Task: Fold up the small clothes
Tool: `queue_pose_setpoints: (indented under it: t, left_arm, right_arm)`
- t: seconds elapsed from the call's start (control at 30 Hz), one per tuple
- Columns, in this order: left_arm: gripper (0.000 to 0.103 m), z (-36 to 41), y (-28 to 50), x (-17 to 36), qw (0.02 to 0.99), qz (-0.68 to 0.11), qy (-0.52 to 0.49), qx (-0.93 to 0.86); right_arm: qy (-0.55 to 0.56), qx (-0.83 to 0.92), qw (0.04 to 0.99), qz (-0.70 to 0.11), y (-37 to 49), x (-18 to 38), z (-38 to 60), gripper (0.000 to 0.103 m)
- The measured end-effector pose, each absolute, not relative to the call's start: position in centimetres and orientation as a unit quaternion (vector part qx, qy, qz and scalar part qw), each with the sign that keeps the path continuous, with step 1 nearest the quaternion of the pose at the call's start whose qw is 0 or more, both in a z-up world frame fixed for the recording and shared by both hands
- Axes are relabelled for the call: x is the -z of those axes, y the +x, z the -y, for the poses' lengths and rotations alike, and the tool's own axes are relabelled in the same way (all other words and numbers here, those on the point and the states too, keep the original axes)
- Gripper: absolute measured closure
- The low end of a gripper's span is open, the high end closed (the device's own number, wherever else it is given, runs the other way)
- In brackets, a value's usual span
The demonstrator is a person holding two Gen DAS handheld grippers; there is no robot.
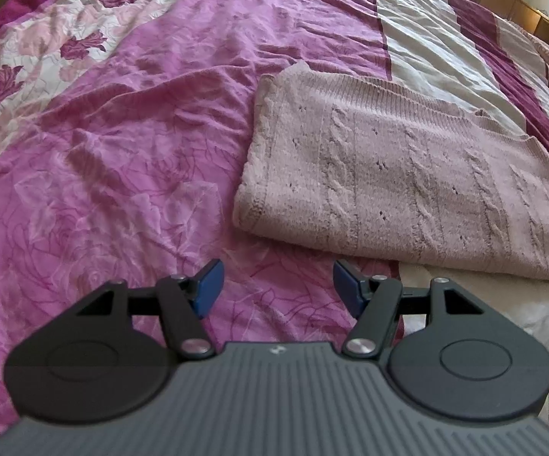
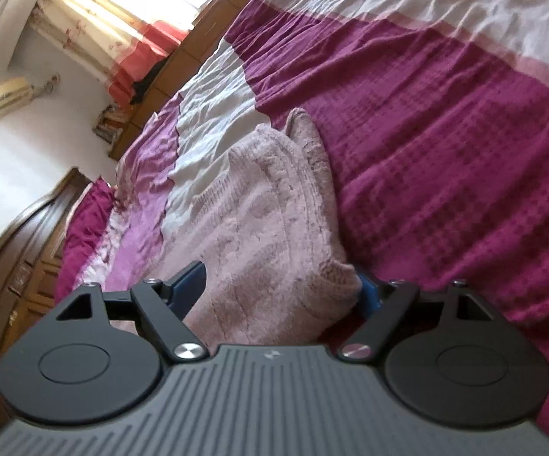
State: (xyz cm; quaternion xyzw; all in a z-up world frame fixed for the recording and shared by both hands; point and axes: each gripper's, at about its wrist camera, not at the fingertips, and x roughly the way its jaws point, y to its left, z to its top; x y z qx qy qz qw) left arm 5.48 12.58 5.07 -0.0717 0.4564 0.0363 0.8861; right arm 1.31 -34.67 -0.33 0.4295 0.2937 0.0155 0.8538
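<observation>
Left gripper (image 1: pixel 276 285) hangs half-open, empty, lower centre. Right gripper (image 2: pixel 280 290) gapes around the sweater (image 2: pixel 270 220) corner, unpinched; closing shallow could undo the fold.

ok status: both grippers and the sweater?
Left gripper open, empty, over bedspread. Right gripper open, straddling corner of folded pink sweater, pads not clamping. Nothing in the way.

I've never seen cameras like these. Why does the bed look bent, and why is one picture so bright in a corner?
Left wrist view: the wide lens bows the bedspread into a dome; the pink knitted garment is evenly lit and sharp. Right wrist view: the frame is tilted, the curtained window is washed out by daylight, and the garment looks slightly smeared.
</observation>
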Motion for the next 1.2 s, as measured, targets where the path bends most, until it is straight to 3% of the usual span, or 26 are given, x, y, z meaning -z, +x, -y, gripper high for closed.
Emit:
queue_pose_setpoints:
  t: [0.17,0.53,1.2]
  left_arm:
    - [0.038,-12.6,5.5,-4.9,0.885,-0.459,-0.069,-0.037]
    - [0.038,-12.8,5.5,-4.5,0.883,-0.463,-0.070,-0.037]
    - [0.038,-12.5,5.6,-4.2,0.882,-0.466,-0.067,-0.033]
  right_arm:
    - [0.449,-0.018,0.848,-0.283,2.1,0.6,34.8,0.020]
    - [0.430,-0.004,0.854,-0.292,3.0,1.1,34.1,0.039]
    - [0.422,-0.024,0.859,-0.289,2.4,2.2,34.3,0.040]
